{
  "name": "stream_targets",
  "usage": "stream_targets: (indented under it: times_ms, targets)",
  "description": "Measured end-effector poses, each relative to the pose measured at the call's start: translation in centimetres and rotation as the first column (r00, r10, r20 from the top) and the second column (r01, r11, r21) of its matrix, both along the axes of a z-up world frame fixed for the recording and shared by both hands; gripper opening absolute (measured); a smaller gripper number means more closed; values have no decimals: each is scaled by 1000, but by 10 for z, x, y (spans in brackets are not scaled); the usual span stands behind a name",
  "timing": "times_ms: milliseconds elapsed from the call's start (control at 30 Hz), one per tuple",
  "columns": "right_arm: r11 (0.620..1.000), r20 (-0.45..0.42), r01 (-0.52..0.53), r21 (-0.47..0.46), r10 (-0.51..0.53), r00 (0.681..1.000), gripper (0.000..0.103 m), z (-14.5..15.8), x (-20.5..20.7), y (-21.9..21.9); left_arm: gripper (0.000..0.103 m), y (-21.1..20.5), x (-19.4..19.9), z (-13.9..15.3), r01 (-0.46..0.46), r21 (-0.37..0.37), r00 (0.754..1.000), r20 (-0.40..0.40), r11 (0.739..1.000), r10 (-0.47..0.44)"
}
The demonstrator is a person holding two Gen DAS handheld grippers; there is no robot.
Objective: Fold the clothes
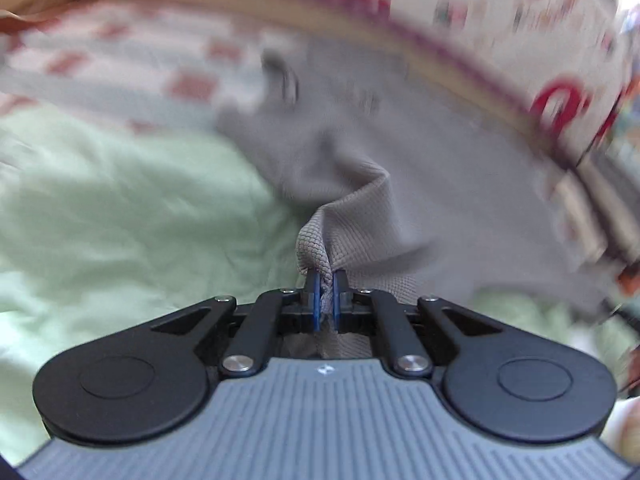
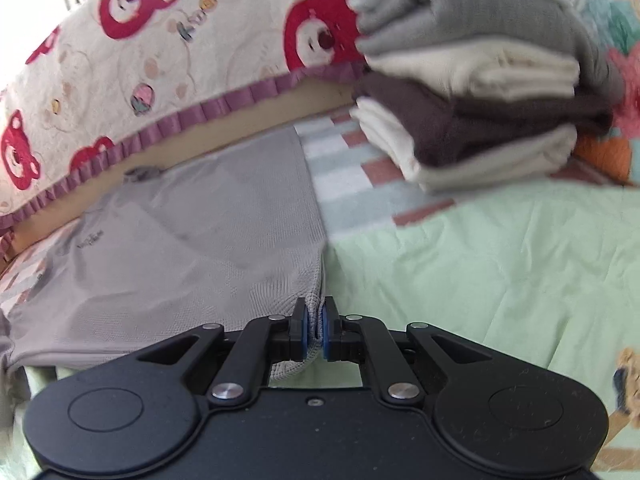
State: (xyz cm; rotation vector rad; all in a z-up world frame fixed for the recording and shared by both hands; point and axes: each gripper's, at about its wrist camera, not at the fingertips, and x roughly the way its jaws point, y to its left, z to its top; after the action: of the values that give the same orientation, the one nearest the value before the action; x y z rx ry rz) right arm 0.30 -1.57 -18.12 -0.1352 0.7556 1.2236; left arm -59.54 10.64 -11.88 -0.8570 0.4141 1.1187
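The left gripper is clenched on a fold of the grey shirt; the right gripper pinches the shirt's corner above the green blanket.

A pale green sheet covers the near part of the bed, and farther away lies a blanket with white, grey and reddish squares. Along the far side stands a cream cushion printed with red bears (its lower edge has a purple frill).

No readable text on anything.
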Motion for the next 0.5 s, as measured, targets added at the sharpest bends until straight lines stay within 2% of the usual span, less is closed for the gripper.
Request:
stream_targets:
  times_ms: [67,100,167,267,400,467,500]
  targets:
    - [999,-4,-9,34,9,1000,7,11,-1,-5,3,-32,-22,37,-85,25,995,58,996,84]
    - [999,-2,-16,40,16,1000,7,13,-2,-5,3,-45,-29,48,-118,15,991,62,993,117]
    - [998,2,-31,50,31,1000,7,18,-5,-6,2,-60,-27,52,-142,-36,990,1,989,142]
    - [999,16,-32,7,32,999,7,10,-7,1,2,-67,-1,26,-78,-124,988,-141,989,60]
    - [999,23,-30,-26,30,999,7,2,-5,3,4,-56,4,-29,-105,-317,990,-120,943,70]
    - [999,22,-31,-32,32,999,7,1,-4,2,6,-50,6,-42,-133,-357,982,-176,924,73]
    - [999,26,-34,-34,35,999,7,1,-5,2,14,-47,7,-42,-148,-350,975,-210,925,77]
